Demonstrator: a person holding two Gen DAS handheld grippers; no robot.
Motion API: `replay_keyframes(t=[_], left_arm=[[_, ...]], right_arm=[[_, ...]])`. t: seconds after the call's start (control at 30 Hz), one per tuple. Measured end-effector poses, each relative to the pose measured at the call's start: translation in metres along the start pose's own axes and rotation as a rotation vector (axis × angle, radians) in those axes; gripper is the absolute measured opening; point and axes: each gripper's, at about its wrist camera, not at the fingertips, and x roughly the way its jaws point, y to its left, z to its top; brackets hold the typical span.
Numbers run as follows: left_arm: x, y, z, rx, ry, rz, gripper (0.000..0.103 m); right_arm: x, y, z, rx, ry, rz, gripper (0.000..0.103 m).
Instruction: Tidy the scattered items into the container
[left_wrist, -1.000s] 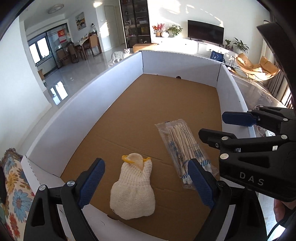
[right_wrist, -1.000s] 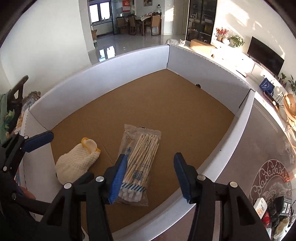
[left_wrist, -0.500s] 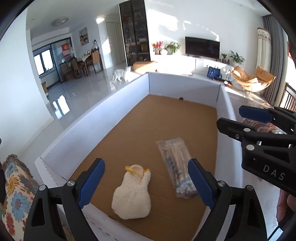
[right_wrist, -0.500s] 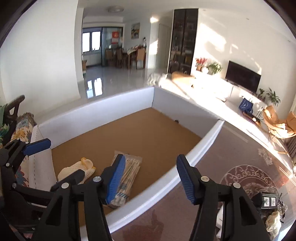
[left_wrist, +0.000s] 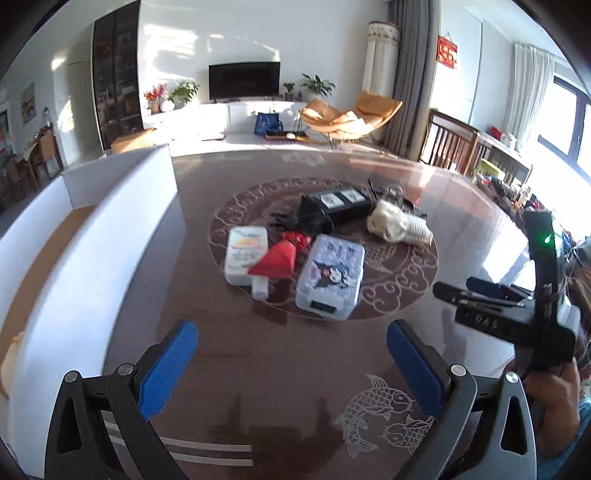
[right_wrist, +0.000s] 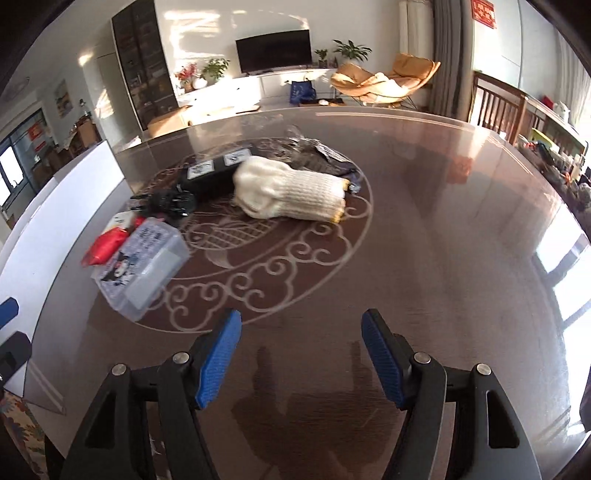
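Note:
Scattered items lie on the dark table: a clear plastic case with a cartoon print (left_wrist: 330, 277) (right_wrist: 142, 264), a white flat box (left_wrist: 245, 254), a red packet (left_wrist: 276, 260) (right_wrist: 105, 245), a black box (left_wrist: 334, 208) (right_wrist: 207, 173), a black clip (right_wrist: 166, 203) and a white knit glove (left_wrist: 399, 225) (right_wrist: 291, 194). The white-walled container (left_wrist: 92, 236) (right_wrist: 55, 206) stands at the left. My left gripper (left_wrist: 291, 365) is open and empty above the table, short of the items. My right gripper (right_wrist: 301, 356) is open and empty, short of the glove; it also shows in the left wrist view (left_wrist: 480, 299).
A crumpled clear wrapper (right_wrist: 314, 151) lies behind the glove. The table (right_wrist: 443, 258) stretches bare to the right. Wooden chairs (left_wrist: 454, 144) stand at its far right edge. A flowered cloth (right_wrist: 18, 417) lies at the near left.
Both grippers have swung right, away from the container's inside with the glove and the swab pack, and now face the pile of items on the table. Both stayed open.

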Motion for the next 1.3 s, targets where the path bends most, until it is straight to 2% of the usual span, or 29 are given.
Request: replay_keyframes(t=[0.1,0.27,0.33,0.43,0.77,1.3], left_arm=[[0.032,-0.006,-0.01,0.014,0.077,0.029,0.103],[0.06,0.001,-0.016,0.001,0.157,0.061,0.103],[0.064,0.002,-0.014,0.006,0.159,0.062,0.103],[0.071,0.003,-0.005,0.004,0.136,0.061,0.103],[0.115,0.004,0.051,0.019,0.112,0.046,0.103],[0.116,0.003,0.052,0.019,0.112,0.046,0.103]], right_arm=[[0.01,-0.012,-0.001,0.012,0.059,-0.026,0.069],[0.01,-0.006,-0.002,-0.034,0.021,-0.064,0.072],[0.01,-0.004,-0.003,-0.041,0.001,-0.071,0.078],[0.014,-0.002,-0.001,-0.04,0.003,-0.068,0.081],[0.014,-0.001,0.002,-0.042,0.006,-0.066,0.083],[0.014,0.0,0.001,-0.041,0.006,-0.067,0.083]])
